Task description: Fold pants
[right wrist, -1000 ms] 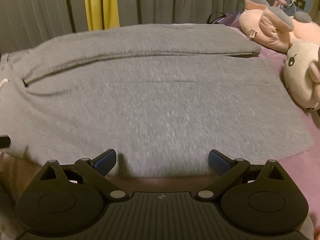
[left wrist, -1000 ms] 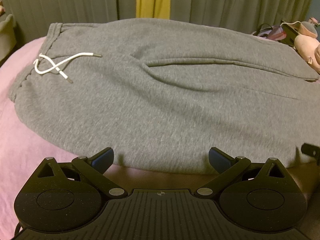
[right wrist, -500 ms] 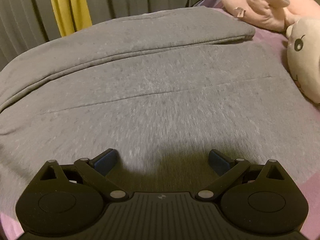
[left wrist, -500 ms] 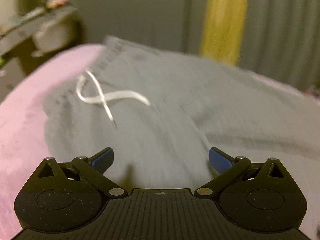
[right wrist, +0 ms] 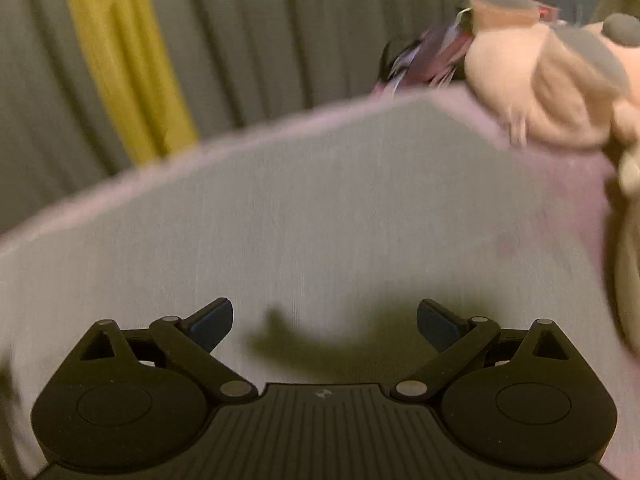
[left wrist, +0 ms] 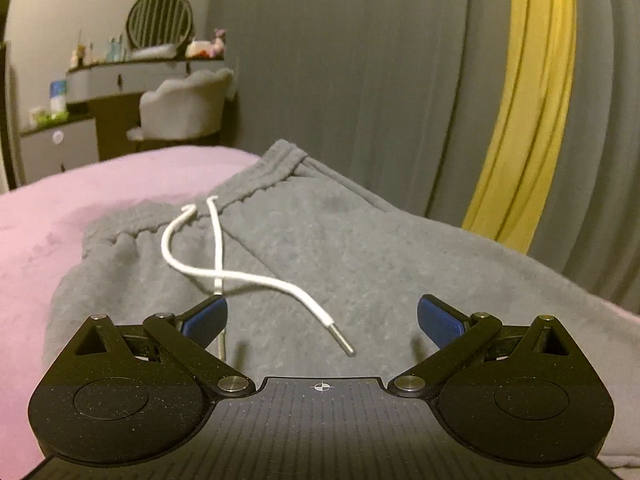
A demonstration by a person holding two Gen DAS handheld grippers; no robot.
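Note:
Grey sweatpants (left wrist: 360, 248) lie flat on a pink bed (left wrist: 80, 200). In the left wrist view the elastic waistband (left wrist: 264, 176) is ahead, with a white drawstring (left wrist: 224, 272) looped on the fabric. My left gripper (left wrist: 322, 320) is open and empty, low over the waist end, with the drawstring tip between its fingers. In the blurred right wrist view my right gripper (right wrist: 324, 322) is open and empty, just above the leg end of the pants (right wrist: 320, 208).
Grey curtains with a yellow strip (left wrist: 520, 100) hang behind the bed. A vanity desk and padded chair (left wrist: 180, 104) stand at the far left. Pink plush toys (right wrist: 560, 88) lie on the bed to the right of the leg ends.
Both grippers have moved forward and lower over the pants. The left has swung to the waistband and drawstring; the right has moved towards the leg ends. Both stay open.

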